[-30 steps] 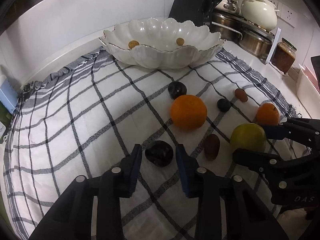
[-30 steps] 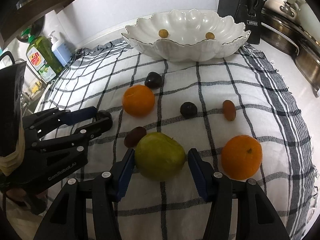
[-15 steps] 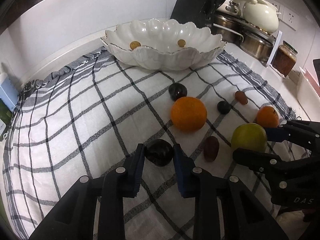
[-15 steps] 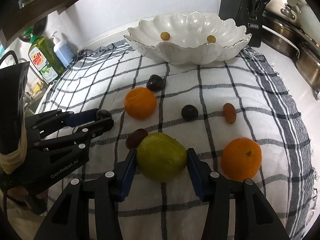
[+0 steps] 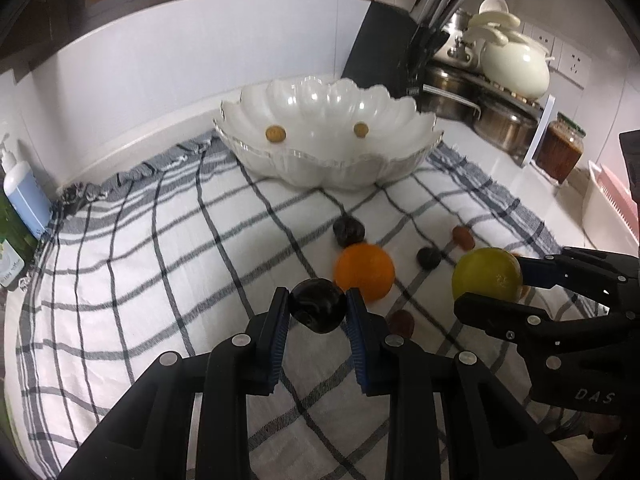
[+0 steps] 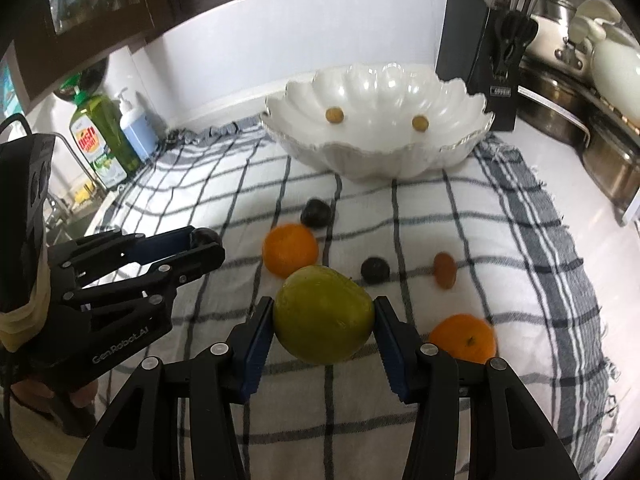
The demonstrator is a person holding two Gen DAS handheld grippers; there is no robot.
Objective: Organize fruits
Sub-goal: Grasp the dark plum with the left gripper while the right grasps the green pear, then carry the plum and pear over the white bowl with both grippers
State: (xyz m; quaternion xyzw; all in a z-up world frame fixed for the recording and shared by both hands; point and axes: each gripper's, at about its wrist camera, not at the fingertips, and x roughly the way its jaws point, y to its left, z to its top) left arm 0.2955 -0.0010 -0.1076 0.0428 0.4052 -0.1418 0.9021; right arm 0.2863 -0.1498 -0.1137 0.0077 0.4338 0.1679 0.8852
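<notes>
My left gripper [image 5: 318, 312] is shut on a dark plum [image 5: 318, 309] and holds it above the checked cloth [image 5: 160, 264]. My right gripper [image 6: 323, 320] is shut on a green fruit [image 6: 323, 314], also lifted; it shows in the left wrist view [image 5: 486, 276] too. A white scalloped bowl [image 5: 332, 160] at the back holds two small yellow-brown fruits [image 5: 275, 134]. On the cloth lie an orange [image 5: 364, 272], a second orange [image 6: 463, 338], two dark plums [image 6: 316, 213] [image 6: 375, 270] and brown dates [image 6: 445, 270].
A knife block [image 6: 486, 52], steel pots [image 5: 504, 124], a white pot [image 5: 514, 68] and a jar [image 5: 558, 152] stand at the back right. Soap bottles [image 6: 102, 140] stand at the left by the wall. A pink-and-white rack [image 5: 612, 204] is at the right.
Both grippers closed on their fruit and lifted: the left raised the dark plum off the cloth, the right raised the green fruit. Both views now sit higher and look more towards the bowl.
</notes>
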